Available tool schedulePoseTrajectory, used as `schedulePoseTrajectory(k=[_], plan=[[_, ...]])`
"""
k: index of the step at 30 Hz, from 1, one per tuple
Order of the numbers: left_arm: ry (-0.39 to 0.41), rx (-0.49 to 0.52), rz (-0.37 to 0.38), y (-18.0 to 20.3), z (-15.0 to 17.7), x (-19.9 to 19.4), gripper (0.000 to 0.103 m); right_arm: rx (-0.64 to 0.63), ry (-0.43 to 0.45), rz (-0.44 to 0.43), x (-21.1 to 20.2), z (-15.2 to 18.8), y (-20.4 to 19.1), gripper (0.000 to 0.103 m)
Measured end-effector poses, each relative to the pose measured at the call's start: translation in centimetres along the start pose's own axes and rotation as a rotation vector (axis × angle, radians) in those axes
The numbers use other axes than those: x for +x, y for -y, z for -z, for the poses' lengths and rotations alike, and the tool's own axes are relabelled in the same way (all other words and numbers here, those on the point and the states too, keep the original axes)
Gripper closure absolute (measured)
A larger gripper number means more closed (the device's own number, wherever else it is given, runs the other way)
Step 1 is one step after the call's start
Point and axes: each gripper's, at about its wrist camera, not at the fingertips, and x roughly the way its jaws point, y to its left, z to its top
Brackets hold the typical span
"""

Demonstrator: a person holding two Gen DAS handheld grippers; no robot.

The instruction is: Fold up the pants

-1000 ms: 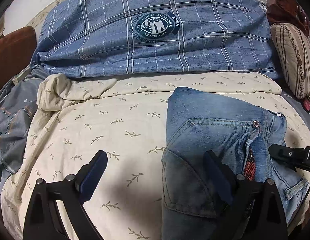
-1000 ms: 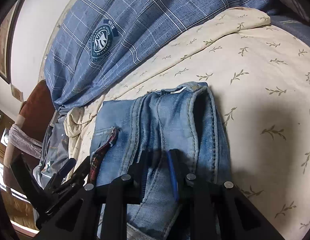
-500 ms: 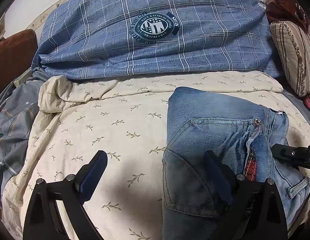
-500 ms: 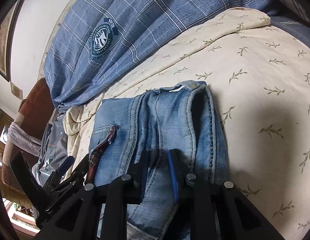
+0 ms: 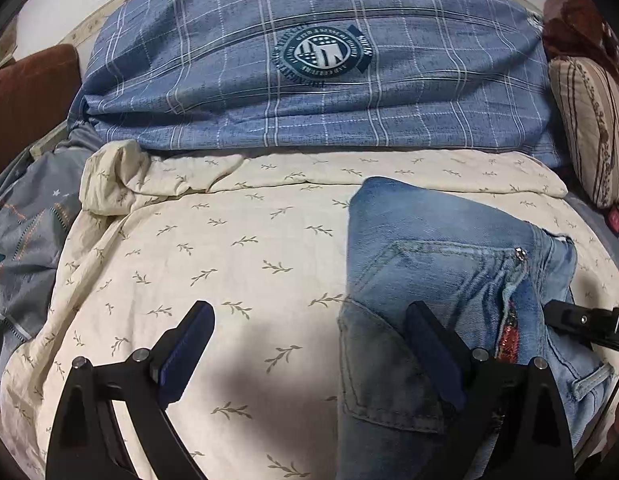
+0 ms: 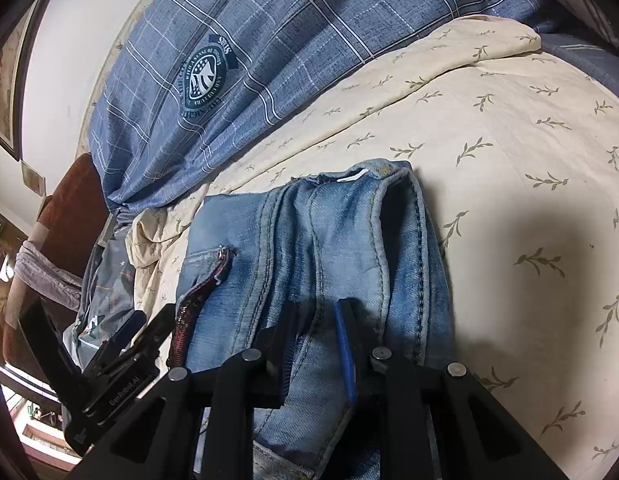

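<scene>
Nothing much moved since a second ago, jeans (image 5: 449, 264) still folded on the cream sheet (image 5: 229, 248), left gripper (image 5: 309, 352) jaws wide, one finger over denim, right gripper (image 6: 315, 344) jaws narrow, pinching a jeans fold, blue quilt (image 5: 309, 80) behind.

A bed's cream leaf-print sheet (image 5: 237, 248) is carrying folded jeans (image 5: 441, 248), with a blue plaid quilt (image 5: 309, 92) lying heaped behind
</scene>
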Motion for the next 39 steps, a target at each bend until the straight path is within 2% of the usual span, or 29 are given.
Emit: schedulePoseTrajectory(k=[21,36,39], plan=[[0.019,-0.096,-0.045,-6.2,-0.3,-1.2,0.007,-0.012,0.008,0.009,0.0,0.1,-0.1,0.08],[-0.007,-0.064,-0.026,-5.3,-0.2,-0.7,0.007,-0.041,-0.01,-0.027,-1.5,0.2,0.1,0.08],[-0.005,-0.054,-0.007,-5.4,-0.3,-0.7,0.007,-0.082,0.035,-0.063,-3.3,0.4,-0.1,0.078]])
